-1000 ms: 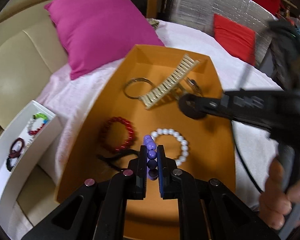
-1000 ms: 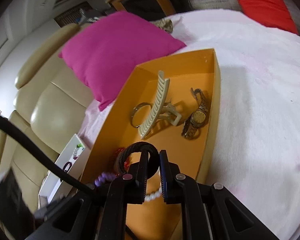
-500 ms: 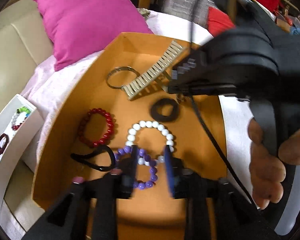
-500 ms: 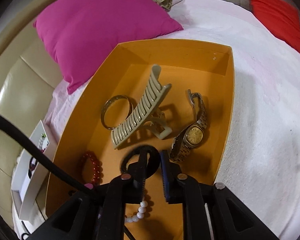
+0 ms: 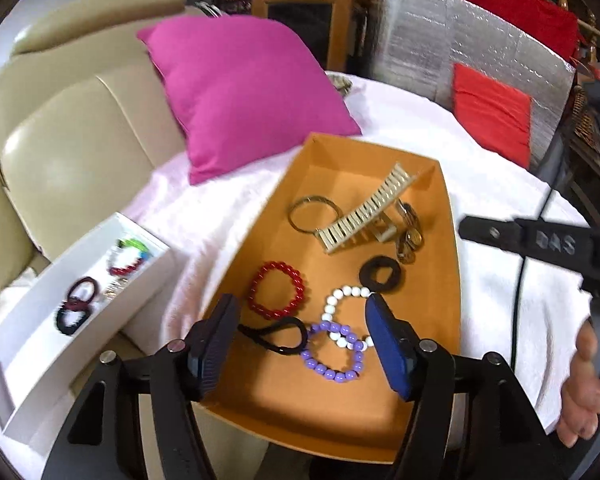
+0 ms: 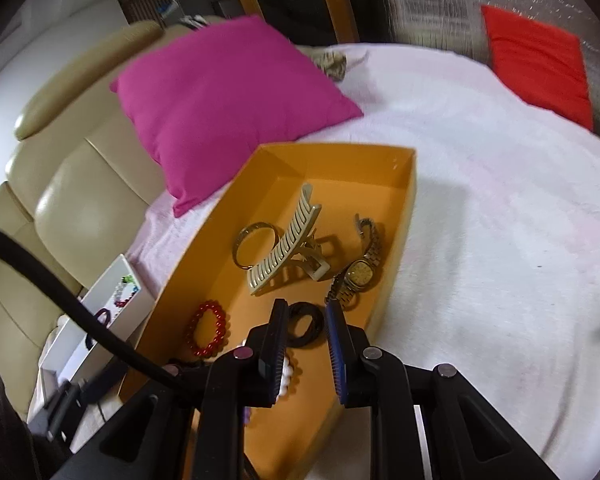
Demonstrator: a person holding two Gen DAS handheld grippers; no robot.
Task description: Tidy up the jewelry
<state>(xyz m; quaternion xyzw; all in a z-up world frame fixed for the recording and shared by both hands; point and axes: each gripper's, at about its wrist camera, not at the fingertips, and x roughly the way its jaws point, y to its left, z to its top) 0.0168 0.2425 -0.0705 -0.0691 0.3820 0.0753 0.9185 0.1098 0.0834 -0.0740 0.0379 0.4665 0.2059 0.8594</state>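
Note:
An orange tray (image 5: 452, 280) on the white cloth holds a purple bead bracelet (image 5: 332, 352), a white bead bracelet (image 5: 342, 304), a red bead bracelet (image 5: 277, 289), a thin black hair tie (image 5: 276, 334), a black scrunchie (image 5: 380, 274), a cream hair claw (image 5: 364, 216), a metal bangle (image 5: 314, 214) and a gold watch (image 6: 358, 272). My left gripper (image 5: 300, 340) is open and empty above the purple bracelet. My right gripper (image 6: 307, 332) is open and empty above the black scrunchie (image 6: 305, 324); its body also shows in the left wrist view (image 5: 540, 240).
A white box (image 5: 32, 344) with several bracelets and hair ties sits left of the tray (image 6: 400, 240). A magenta pillow (image 5: 240, 92) lies behind it against a beige sofa (image 5: 60, 128). A red cushion (image 6: 536, 60) is far right.
My left gripper opened and let the purple bracelet drop into the tray, then pulled back. My right gripper opened, left the black scrunchie in the tray and drew back.

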